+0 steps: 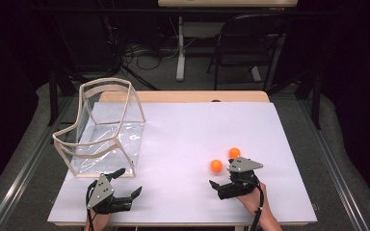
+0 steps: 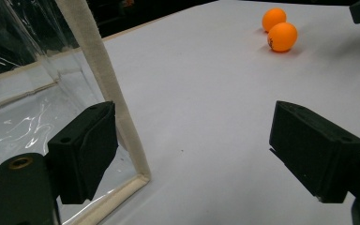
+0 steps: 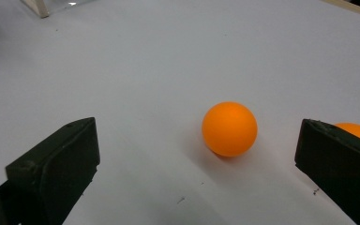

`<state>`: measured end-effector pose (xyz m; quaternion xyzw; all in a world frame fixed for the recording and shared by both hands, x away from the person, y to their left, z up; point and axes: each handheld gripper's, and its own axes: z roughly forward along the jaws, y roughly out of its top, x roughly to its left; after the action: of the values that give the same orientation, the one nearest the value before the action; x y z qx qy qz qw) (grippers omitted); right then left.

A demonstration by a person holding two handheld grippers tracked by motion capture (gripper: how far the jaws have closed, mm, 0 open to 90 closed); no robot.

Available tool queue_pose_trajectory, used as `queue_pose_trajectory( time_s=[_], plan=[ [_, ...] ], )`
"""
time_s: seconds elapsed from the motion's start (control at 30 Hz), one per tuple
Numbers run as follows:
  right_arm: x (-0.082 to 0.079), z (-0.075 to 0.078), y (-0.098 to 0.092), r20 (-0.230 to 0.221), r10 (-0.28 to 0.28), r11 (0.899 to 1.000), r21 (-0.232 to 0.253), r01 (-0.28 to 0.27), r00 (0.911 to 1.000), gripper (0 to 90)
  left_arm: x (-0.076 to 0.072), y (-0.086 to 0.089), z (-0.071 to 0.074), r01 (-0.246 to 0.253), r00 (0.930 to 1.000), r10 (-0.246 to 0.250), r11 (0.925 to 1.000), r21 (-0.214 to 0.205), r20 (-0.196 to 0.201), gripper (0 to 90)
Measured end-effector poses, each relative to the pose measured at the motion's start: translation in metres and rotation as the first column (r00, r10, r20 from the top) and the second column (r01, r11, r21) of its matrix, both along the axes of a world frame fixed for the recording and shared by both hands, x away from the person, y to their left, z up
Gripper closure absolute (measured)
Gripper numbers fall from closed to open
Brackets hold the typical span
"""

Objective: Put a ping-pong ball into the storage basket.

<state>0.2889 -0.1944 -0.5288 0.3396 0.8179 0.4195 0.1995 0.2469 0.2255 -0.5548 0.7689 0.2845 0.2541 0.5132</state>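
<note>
Table layout, high view
Clear bin [image 1: 103, 130] sits left of centre on the table [image 1: 188, 120]; two balls [image 1: 216, 165] [image 1: 234, 153] lie lower right, near each other.

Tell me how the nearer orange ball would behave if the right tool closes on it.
The nearer orange ball is round and sits free on the flat white table, so a nudge would probably send it rolling. Its smooth, slightly glossy skin may slip from the flat pads unless gripped across its middle. It looks like a light, hollow ball, so the right tool, now open, likely needs only gentle force.
</note>
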Motion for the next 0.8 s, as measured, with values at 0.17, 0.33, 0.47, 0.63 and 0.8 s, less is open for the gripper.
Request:
queue_pose_trajectory(
  time_s=[0.17,0.33,0.47,0.63,0.8],
  plan=[
    [0.010,-0.003,0.002,-0.019,-0.003,1.000,-0.003,0.003,0.9998,0.0,0.000,0.000,0.000,-0.003,1.0000,0.003,1.0000,-0.001,-0.001,15.7],
    [0.017,-0.005,0.003,-0.035,-0.007,1.000,0.001,0.007,0.9994,0.0,0.000,0.000,0.000,-0.001,1.0000,0.001,1.0000,0.000,0.000,15.7],
    [0.022,-0.006,0.005,-0.046,-0.009,1.000,-0.001,0.009,0.9989,0.0,0.000,0.000,0.000,-0.001,1.0000,0.001,1.0000,0.001,0.000,15.7],
    [0.030,-0.009,0.008,-0.067,-0.015,1.000,-0.004,0.015,0.9977,0.0,0.000,0.000,0.000,-0.001,1.0000,0.001,1.0000,-0.002,-0.003,15.7],
    [0.036,-0.013,0.009,-0.084,-0.018,1.000,-0.012,0.017,0.9963,0.0,0.000,0.001,0.000,-0.002,1.0000,0.002,1.0000,-0.001,-0.001,15.7]
  ],
)
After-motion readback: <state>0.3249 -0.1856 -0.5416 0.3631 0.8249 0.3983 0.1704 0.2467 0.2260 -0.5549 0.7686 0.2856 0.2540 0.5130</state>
